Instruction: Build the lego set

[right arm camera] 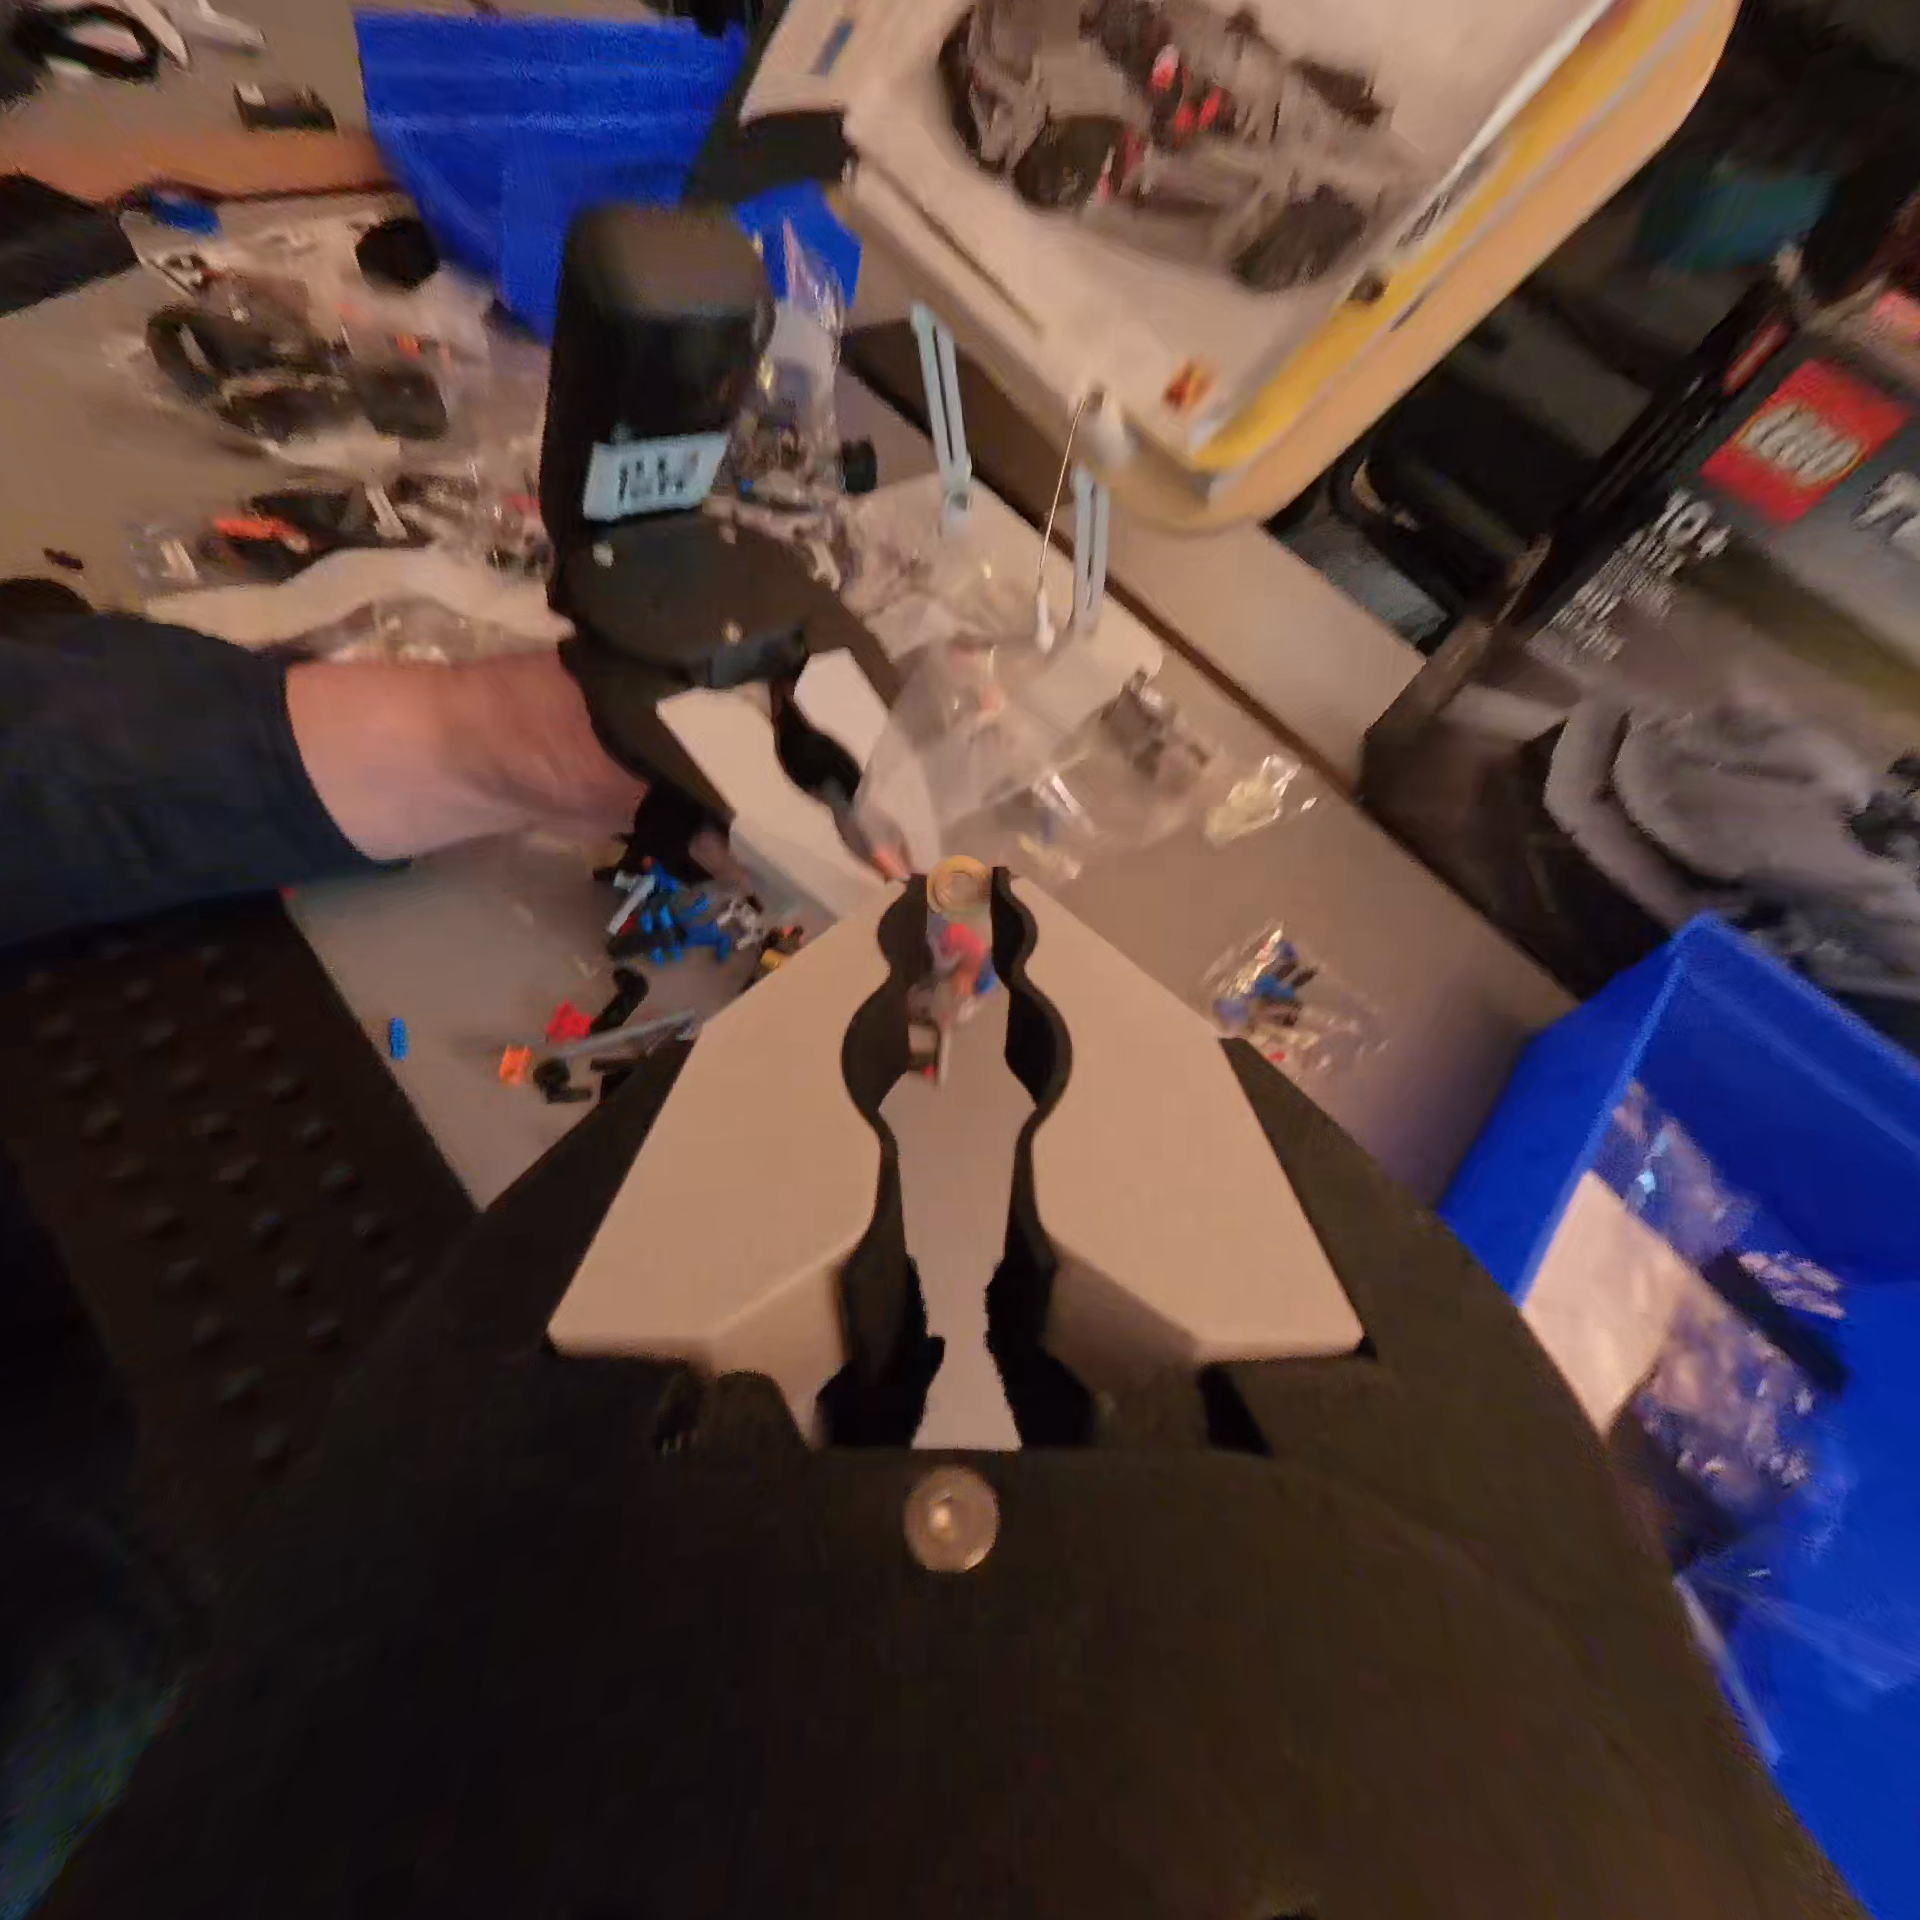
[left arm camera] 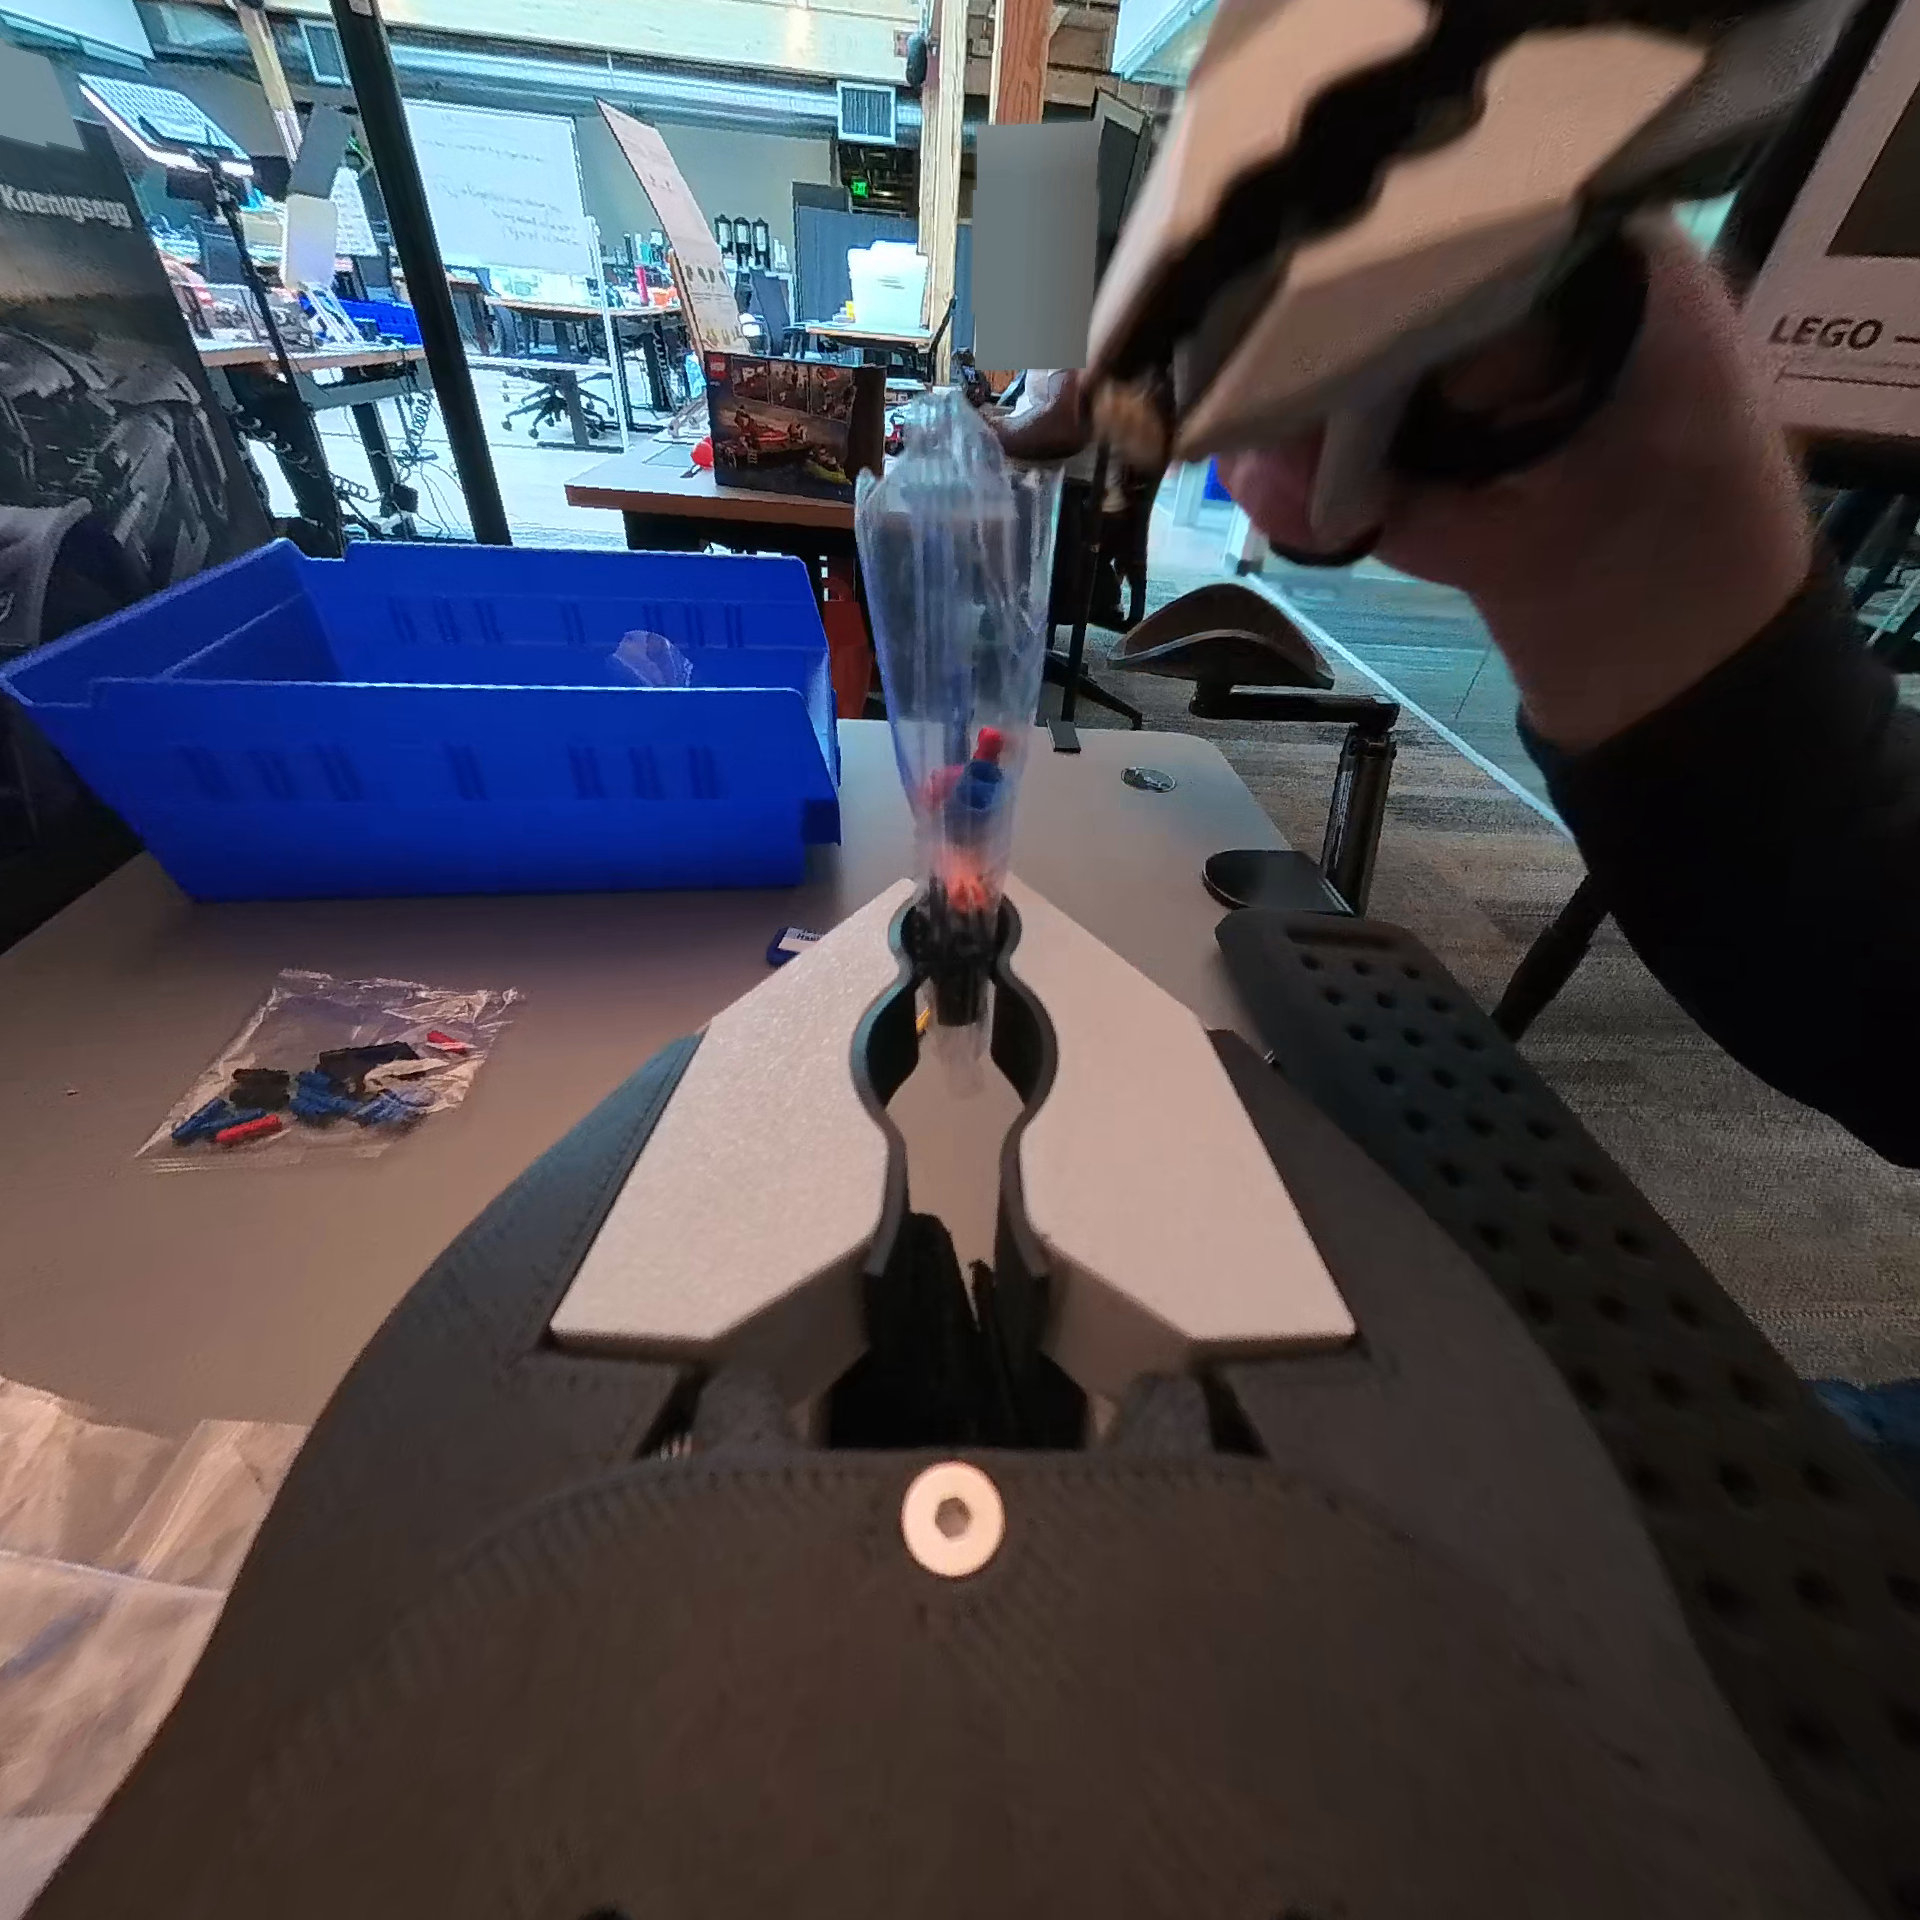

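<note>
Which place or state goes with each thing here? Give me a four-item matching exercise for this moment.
Things:
1. stretched clear bag
2. flat small bag
3. blue bin
4. loose pieces

Places or states:
A. lying sealed on the table, to the left in the left wrist view
B. pinched between the left tongs and the right tongs
C. scattered on the table in the right wrist view
D. standing at the far side of the table, a scrap of clear plastic inside

Pairs: 1-B, 2-A, 3-D, 4-C
</note>
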Action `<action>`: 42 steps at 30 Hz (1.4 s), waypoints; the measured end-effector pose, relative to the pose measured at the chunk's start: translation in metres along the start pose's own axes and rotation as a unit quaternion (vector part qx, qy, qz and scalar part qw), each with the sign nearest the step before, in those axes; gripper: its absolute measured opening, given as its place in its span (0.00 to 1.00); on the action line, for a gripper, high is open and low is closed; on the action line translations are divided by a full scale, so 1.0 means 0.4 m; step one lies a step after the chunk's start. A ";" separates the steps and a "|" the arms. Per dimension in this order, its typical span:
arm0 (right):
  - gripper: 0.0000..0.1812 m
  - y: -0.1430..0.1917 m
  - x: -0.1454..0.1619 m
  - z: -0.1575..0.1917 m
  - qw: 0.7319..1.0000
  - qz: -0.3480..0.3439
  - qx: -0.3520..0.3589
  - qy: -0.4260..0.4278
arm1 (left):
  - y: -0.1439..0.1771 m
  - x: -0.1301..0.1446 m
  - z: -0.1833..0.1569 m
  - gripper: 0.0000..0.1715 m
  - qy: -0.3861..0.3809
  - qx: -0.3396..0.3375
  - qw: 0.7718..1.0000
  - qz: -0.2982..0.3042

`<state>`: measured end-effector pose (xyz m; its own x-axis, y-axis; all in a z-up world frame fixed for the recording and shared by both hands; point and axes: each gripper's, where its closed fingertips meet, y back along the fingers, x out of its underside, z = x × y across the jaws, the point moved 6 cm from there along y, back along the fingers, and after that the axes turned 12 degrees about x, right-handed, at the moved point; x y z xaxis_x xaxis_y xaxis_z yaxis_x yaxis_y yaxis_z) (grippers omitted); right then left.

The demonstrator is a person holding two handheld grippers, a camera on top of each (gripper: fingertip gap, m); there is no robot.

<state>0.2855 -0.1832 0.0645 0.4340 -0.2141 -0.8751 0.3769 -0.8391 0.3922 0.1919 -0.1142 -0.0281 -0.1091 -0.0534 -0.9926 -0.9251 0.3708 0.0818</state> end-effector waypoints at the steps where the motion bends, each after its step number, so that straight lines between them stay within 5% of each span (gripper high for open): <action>1: 0.05 -0.001 -0.022 -0.008 1.000 -0.006 0.006 0.005 | 0.000 -0.001 0.000 0.03 0.000 0.000 1.000 0.000; 8: 0.10 -0.077 -0.047 -0.003 0.999 0.027 0.006 0.020 | -0.003 -0.003 -0.005 0.03 -0.004 0.003 1.000 0.002; 14: 0.11 -0.035 -0.030 -0.005 1.000 0.008 0.024 0.003 | 0.002 -0.008 -0.003 0.03 -0.004 0.001 1.000 -0.004; 19: 0.11 -0.011 0.076 0.064 0.997 0.071 -0.032 -0.006 | 0.004 -0.008 -0.001 0.03 -0.001 0.000 1.000 -0.007; 28: 0.13 -0.100 0.317 0.273 0.955 0.239 -0.167 0.048 | 0.004 -0.004 0.000 0.03 -0.001 -0.002 1.000 -0.003; 42: 0.12 -0.115 0.395 0.289 0.939 0.297 -0.163 0.052 | 0.005 -0.003 0.000 0.03 -0.001 -0.002 1.000 -0.003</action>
<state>0.2422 -0.2360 -0.1244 0.7187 -0.5318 -0.4480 0.2661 -0.3849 0.8838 0.1904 -0.1133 -0.0267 -0.1036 -0.0541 -0.9931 -0.9269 0.3674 0.0767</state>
